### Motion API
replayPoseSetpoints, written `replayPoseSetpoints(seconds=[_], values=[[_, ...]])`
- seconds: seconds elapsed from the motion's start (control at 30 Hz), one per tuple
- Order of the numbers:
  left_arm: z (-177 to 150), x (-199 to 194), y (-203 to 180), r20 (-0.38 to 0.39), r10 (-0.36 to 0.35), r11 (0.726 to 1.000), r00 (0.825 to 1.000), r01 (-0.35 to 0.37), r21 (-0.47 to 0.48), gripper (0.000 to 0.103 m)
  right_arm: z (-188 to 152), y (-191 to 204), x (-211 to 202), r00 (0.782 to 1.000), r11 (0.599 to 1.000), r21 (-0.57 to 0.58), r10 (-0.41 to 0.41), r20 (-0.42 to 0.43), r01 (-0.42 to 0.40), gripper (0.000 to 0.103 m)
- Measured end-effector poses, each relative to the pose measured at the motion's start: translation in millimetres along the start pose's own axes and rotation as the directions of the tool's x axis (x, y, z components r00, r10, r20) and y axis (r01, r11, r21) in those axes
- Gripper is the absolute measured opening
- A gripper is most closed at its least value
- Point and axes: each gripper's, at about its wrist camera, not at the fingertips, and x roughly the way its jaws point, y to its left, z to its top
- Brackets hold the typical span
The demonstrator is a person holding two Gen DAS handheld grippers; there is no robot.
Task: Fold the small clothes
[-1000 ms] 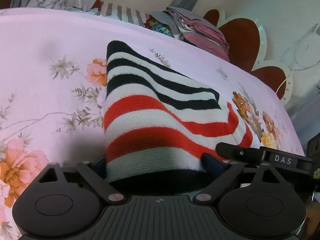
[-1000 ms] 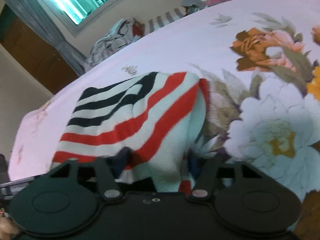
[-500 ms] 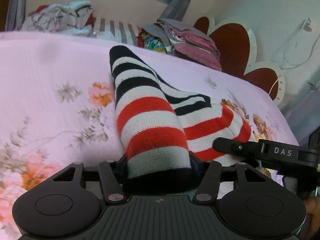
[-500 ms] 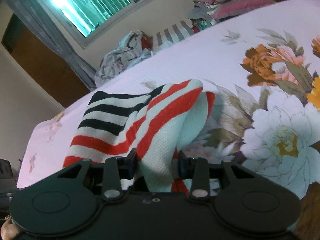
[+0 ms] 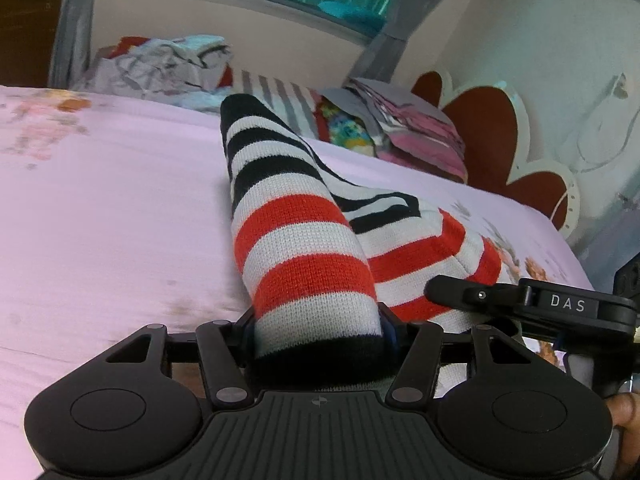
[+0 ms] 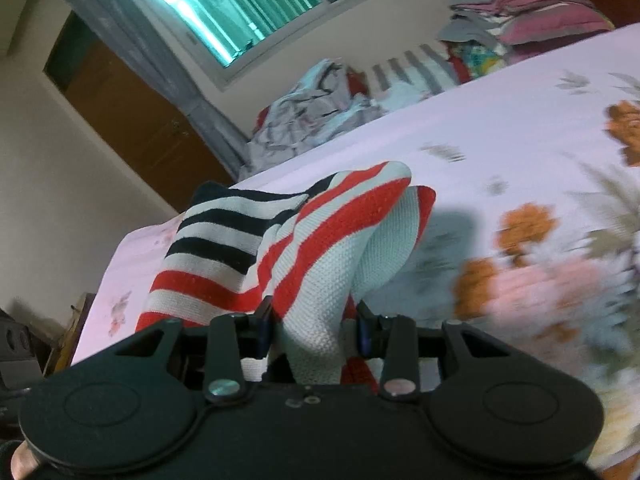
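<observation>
A small knitted garment with black, white and red stripes (image 5: 304,248) is held up off the pink floral bedsheet (image 5: 100,208). My left gripper (image 5: 320,332) is shut on its black-edged hem. My right gripper (image 6: 316,332) is shut on another bunched edge of the same garment (image 6: 320,248). The cloth hangs stretched between the two grippers, its far end toward the bed. The right gripper also shows in the left wrist view (image 5: 532,304), close on the right.
Piles of clothes lie at the far side of the bed: a crumpled grey-white heap (image 5: 160,64), a striped piece (image 5: 280,96) and a pink-grey stack (image 5: 408,124). A red scalloped headboard (image 5: 500,152) stands at the right. A window (image 6: 240,4) is behind.
Both grippers have lifted the striped garment off the sheet and closed tighter on it. The cloth has bunched into narrower folds, and the views have tilted up toward the window.
</observation>
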Motion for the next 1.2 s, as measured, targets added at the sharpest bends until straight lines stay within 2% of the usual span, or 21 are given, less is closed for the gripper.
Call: replayPoseSetpoints(seconds=[0.23, 0.4, 0.6, 0.7, 0.83, 0.93, 1.0, 1.03, 1.13, 1.17, 1.2], values=[[11.0, -30.6, 107.0, -0.006, 0.003, 1.0, 1.0, -0.003, -0.018, 0.057, -29.6, 83.1, 65.5, 1.0, 1.0, -0.001, -0.008, -0.012, 0.008, 0.037], [21.1, -39.0, 169.2, -0.004, 0.031, 0.999, 1.0, -0.031, -0.019, 0.057, -43.4, 124.2, 113.5, 1.0, 1.0, 0.006, 0.007, -0.021, -0.007, 0.037], [24.7, -28.2, 223.6, 0.004, 0.037, 0.998, 0.999, -0.037, -0.046, 0.057, -44.4, 145.9, 162.5, 0.999, 1.0, -0.018, -0.009, -0.041, 0.008, 0.037], [17.8, -12.8, 247.4, -0.016, 0.031, 0.996, 0.999, -0.032, -0.079, 0.06, -50.4, 148.0, 181.5, 0.997, 0.998, -0.029, -0.049, -0.062, 0.048, 0.039], [10.8, -5.2, 256.3, 0.006, 0.021, 0.997, 1.0, -0.021, -0.068, 0.071, -52.8, 139.8, 189.4, 0.994, 0.998, -0.003, -0.063, -0.084, 0.063, 0.046], [13.6, -5.5, 255.8, -0.001, 0.025, 0.998, 1.0, -0.025, -0.059, 0.072, -50.4, 138.5, 187.2, 0.994, 0.998, 0.007, -0.069, -0.084, 0.07, 0.051], [15.8, -9.2, 253.8, 0.001, 0.038, 0.998, 0.999, -0.038, -0.05, 0.072, -46.5, 139.8, 181.0, 0.994, 0.995, 0.019, -0.092, -0.055, 0.093, 0.06], [17.2, -12.4, 251.5, 0.006, 0.044, 0.998, 0.999, -0.044, -0.048, 0.072, -44.2, 138.9, 179.1, 0.995, 0.995, 0.025, -0.093, -0.044, 0.094, 0.06], [20.1, -25.4, 249.2, 0.042, 0.059, 0.996, 0.997, -0.056, -0.07, 0.072, -37.3, 137.5, 180.6, 0.994, 0.994, 0.028, -0.1, -0.041, 0.101, 0.059], [21.4, -27.9, 248.6, 0.053, 0.063, 0.995, 0.997, -0.058, -0.079, 0.072, -35.5, 137.2, 182.3, 0.994, 0.994, 0.031, -0.1, -0.037, 0.101, 0.054], [23.8, -26.6, 249.4, 0.055, 0.072, 0.994, 0.996, -0.067, -0.086, 0.072, -33.0, 137.0, 185.8, 0.994, 0.994, 0.032, -0.099, -0.037, 0.1, 0.044]])
